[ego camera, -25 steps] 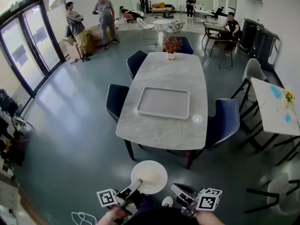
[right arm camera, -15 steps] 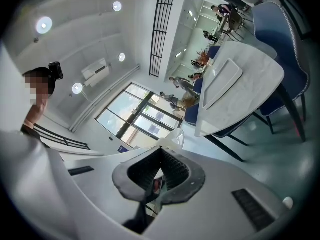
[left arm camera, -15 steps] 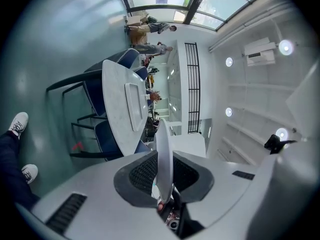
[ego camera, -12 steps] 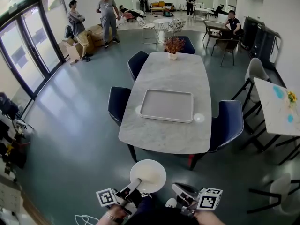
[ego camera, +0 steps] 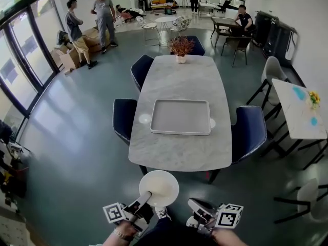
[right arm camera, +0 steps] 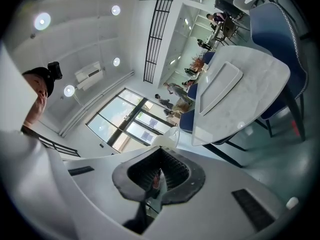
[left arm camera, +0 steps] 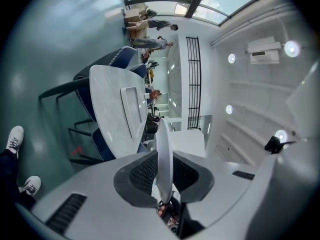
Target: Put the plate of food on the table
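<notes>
Plate [ego camera: 159, 187] is gripped by the left hand-held gripper [ego camera: 147, 197], near edge of the table [ego camera: 179, 152] straight ahead; right hand-held gripper [ego camera: 193, 205] is closed, empty.

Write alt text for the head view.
The left tool holds a white plate by its rim before the near end of a marble table bearing a grey tray. The right tool, beside it, holds nothing.

The left tongs [ego camera: 145, 198] point level and forward, jaws clamped on the rim of the plate [ego camera: 159, 187] (held out flat ahead). The right tongs [ego camera: 195, 206] sit alongside, level too, jaws together and empty.
</notes>
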{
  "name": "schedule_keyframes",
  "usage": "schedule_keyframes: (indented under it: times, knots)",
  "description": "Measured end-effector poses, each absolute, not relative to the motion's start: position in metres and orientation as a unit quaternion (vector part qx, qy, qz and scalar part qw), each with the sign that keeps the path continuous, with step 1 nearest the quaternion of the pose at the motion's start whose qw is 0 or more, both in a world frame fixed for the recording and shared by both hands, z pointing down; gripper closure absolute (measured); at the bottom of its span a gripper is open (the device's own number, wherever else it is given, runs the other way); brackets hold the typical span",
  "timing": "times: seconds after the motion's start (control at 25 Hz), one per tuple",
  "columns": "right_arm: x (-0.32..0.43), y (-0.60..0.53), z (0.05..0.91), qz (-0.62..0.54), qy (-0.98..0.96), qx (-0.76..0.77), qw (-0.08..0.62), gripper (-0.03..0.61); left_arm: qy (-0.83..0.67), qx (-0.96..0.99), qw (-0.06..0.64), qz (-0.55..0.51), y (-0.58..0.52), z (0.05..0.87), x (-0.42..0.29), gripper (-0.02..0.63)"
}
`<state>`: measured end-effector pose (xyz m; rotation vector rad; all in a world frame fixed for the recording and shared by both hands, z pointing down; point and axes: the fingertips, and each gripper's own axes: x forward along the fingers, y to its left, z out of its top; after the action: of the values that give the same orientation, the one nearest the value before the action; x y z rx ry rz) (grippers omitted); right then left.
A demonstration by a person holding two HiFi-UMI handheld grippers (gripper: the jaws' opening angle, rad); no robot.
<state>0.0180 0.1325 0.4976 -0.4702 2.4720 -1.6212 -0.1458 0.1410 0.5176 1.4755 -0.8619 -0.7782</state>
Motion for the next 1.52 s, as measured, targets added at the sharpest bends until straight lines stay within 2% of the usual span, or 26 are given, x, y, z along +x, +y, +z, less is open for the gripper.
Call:
schedule_keyframes:
  times: [0.32, 0.76, 0.88, 1.52]
  knots:
    - [-0.03, 0.115, 0.494, -0.546, 0.812, -0.186, 0.095, 0.568, -0.337, 0.649, 0.601, -0.323, 0.105, 0.514, -0.191, 0.552]
    - [-0.069, 0.106, 0.496, -0.543, 0.806, -0.216, 0.091, 0.568, -0.325, 0.649, 0.605, -0.327, 0.089, 0.521, -0.242, 0.552]
    - [-0.077, 0.104, 0.494, -0.525, 0.819, -0.218, 0.073, 0.568, -0.324, 0.646, 0.604, -0.335, 0.091, 0.519, -0.249, 0.552]
    - [-0.076, 0.062, 0.488, -0.541, 0.816, -0.181, 0.09, 0.568, -0.342, 0.637, 0.601, -0.34, 0.051, 0.518, -0.238, 0.554]
